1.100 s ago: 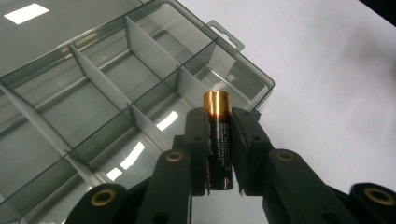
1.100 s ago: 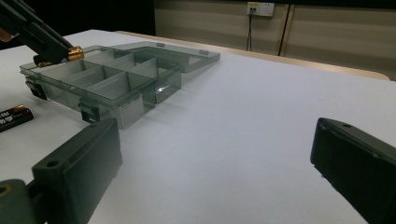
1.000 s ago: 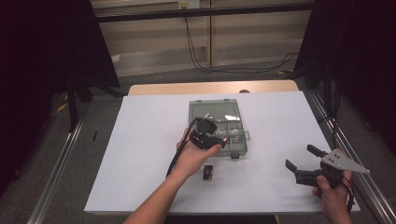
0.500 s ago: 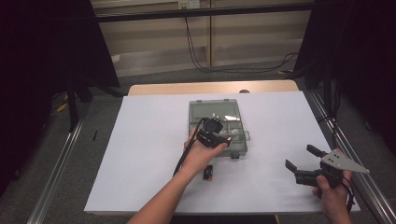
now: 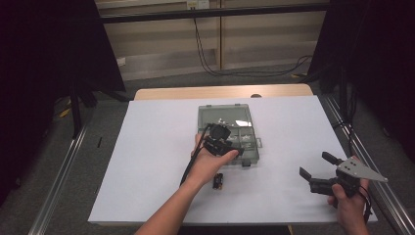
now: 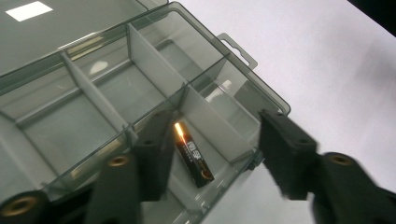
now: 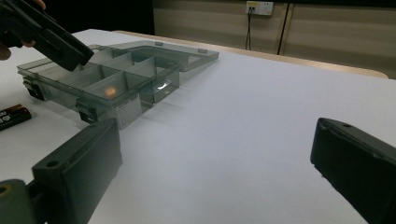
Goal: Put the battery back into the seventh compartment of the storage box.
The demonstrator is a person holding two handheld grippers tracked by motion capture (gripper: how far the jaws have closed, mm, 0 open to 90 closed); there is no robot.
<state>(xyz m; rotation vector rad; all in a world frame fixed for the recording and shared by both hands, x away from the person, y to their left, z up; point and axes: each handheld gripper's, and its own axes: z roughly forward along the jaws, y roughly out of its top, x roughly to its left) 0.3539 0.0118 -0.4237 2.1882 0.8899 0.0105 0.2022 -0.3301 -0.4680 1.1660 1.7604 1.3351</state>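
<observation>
One battery (image 6: 194,156) in the organizer box (image 6: 116,100), one battery outside (image 5: 218,181); both jaws open

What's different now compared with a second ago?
The left claw moved up over the clear box and its jaws have just been opening, leaving a battery lying loose in a corner compartment. The right claw, the box and the batteries on the table stayed put.
</observation>
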